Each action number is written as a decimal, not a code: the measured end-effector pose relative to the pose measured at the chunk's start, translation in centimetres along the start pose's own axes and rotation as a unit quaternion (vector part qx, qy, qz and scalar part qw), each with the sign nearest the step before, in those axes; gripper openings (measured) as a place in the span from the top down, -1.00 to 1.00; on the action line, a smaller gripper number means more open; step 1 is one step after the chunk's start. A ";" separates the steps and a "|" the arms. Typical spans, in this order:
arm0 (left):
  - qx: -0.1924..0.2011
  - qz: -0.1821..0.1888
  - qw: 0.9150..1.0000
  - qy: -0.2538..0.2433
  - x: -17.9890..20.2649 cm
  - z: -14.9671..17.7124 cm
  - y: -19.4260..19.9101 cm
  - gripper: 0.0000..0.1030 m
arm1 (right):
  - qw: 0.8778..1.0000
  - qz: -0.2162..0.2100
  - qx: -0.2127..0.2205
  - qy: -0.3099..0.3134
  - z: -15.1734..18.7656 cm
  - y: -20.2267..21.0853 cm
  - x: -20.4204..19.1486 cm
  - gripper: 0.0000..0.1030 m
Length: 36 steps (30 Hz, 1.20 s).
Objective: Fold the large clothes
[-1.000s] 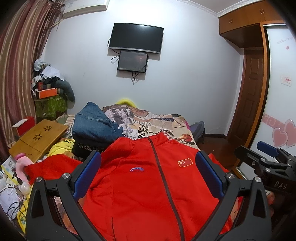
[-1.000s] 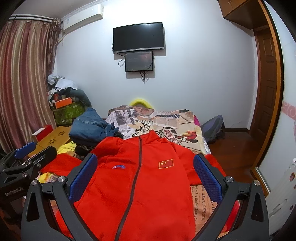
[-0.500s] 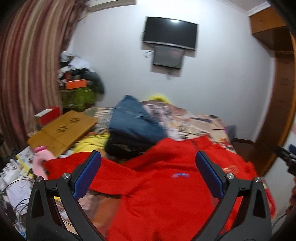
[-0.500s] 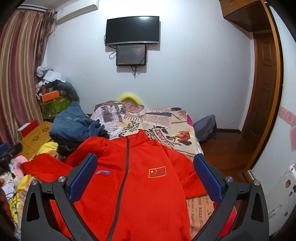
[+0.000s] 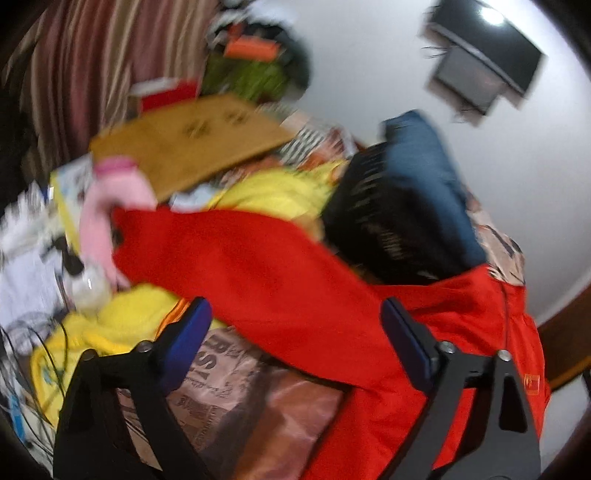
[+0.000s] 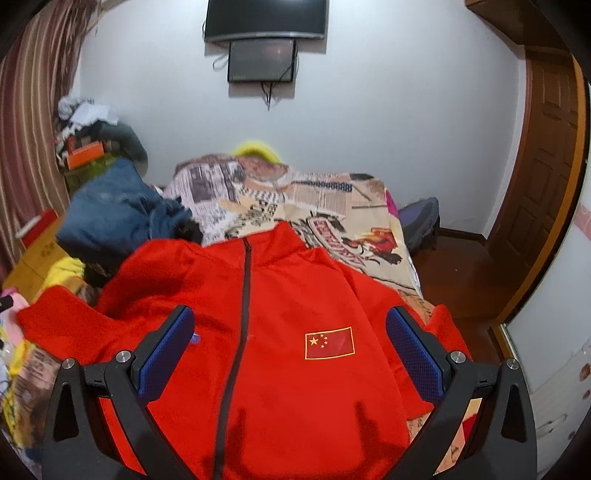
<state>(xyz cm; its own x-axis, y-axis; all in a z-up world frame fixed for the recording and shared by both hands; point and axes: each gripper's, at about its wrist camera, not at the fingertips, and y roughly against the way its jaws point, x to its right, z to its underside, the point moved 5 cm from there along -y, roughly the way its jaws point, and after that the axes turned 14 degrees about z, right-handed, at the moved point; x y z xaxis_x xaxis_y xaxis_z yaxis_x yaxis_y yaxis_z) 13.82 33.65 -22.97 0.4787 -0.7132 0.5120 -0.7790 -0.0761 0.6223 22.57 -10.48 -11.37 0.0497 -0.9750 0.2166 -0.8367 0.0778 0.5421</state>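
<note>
- The red zip-front fleece jacket with the small flag patch (image 6: 280, 354) lies front-up on the bed with the newspaper-print cover (image 6: 332, 221), its collar towards the wall-mounted black television (image 6: 266, 18) and one sleeve thrown out sideways.
- Your left claw (image 5: 295, 332) is spread wide and holds nothing; it sits over that outstretched red sleeve (image 5: 240, 266), which runs away from the jacket body towards the pink plastic bottle (image 5: 107, 218). This view is badly blurred, so let the claw settle before you commit to a grip.
- Your right claw (image 6: 291, 350) is also spread wide and empty, above the jacket chest, with the dark zip (image 6: 240, 332) and the flag patch (image 6: 330, 343) between its blue pads.
- The step looks like bringing the sleeve in across the chest. Take it near the cuff end, the end nearest the pink bottle, and pinch one layer only.
- The yellow fleece garment (image 5: 122, 317) lies just under the sleeve; lift clear so you do not drag it along.
- Lay the sleeve flat across the zip, and use the right claw on the jacket body to stop it sliding on the bed.
</note>
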 end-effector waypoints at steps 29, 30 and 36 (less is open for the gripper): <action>-0.006 -0.015 1.000 0.007 -2.3 -3.7 -3.9 0.97 | 0.995 -0.038 -0.067 0.067 1.6 -3.8 -2.8 -0.94; 0.005 -0.008 1.000 -0.013 -0.8 -4.4 -3.0 0.97 | 0.995 -0.038 -0.065 0.064 1.5 -3.6 -2.5 -0.94; 0.043 0.060 0.991 -0.114 9.5 -6.2 0.1 0.97 | 0.996 -0.038 -0.057 0.052 1.1 -3.3 -0.8 -0.94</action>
<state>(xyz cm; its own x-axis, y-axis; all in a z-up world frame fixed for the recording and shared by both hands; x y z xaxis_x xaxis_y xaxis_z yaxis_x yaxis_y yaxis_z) 20.83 31.25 -14.38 0.2844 -0.8589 0.4260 -0.8613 -0.0338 0.5070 24.66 -10.24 -14.25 0.1716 -0.9524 0.2518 -0.7611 0.0342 0.6477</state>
